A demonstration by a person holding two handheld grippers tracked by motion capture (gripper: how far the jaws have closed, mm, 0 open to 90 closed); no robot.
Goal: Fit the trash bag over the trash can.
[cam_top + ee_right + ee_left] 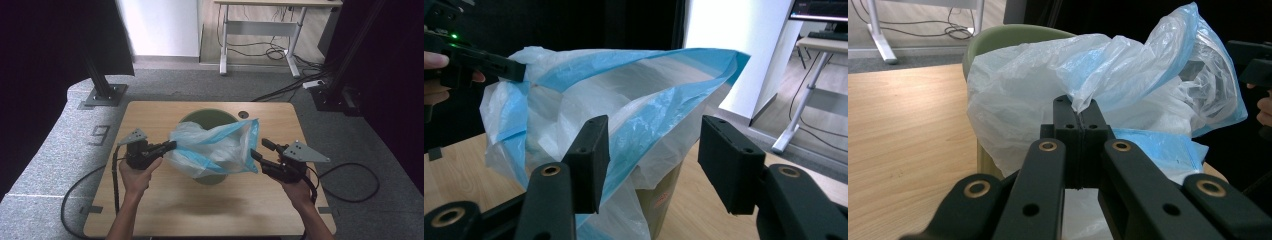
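Nearest in the high view are the person's two forearms, rising from the bottom edge at about 7 and 5 o'clock over the wooden table (165,210). The left hand (136,176) carries the left gripper (170,146), whose jaws are pressed together on a fold of the plastic bag (215,147); in the left gripper view the two black pads (1068,120) meet with a pinch of white film caught between them, and the bag (1058,85) billows up and away toward 1 o'clock.

The right hand (300,192) carries the right gripper (256,156), just at the bag's blue-edged side at 3 o'clock of the bundle. In the right gripper view its jaws stand apart (a wide gap lies between the two pads (589,150)), and the blue hem of the bag (639,100) runs across in front of the left pad and over the gap. Whether that pad brushes the film I cannot tell for sure, but the pads do not clamp it.

The bag itself is translucent white with a pale blue band along its mouth. It is draped over and into the green bin (207,119), which stands a little beyond the middle of the table; the bin's rim shows at 12 o'clock of the bag, and its lower wall at 6 o'clock. In the right gripper view the bin (664,200) appears below the hanging film.

Farther off, past the table's far edge, lies grey carpet (200,82), and a white desk frame (260,35) with cables at about 12 o'clock.
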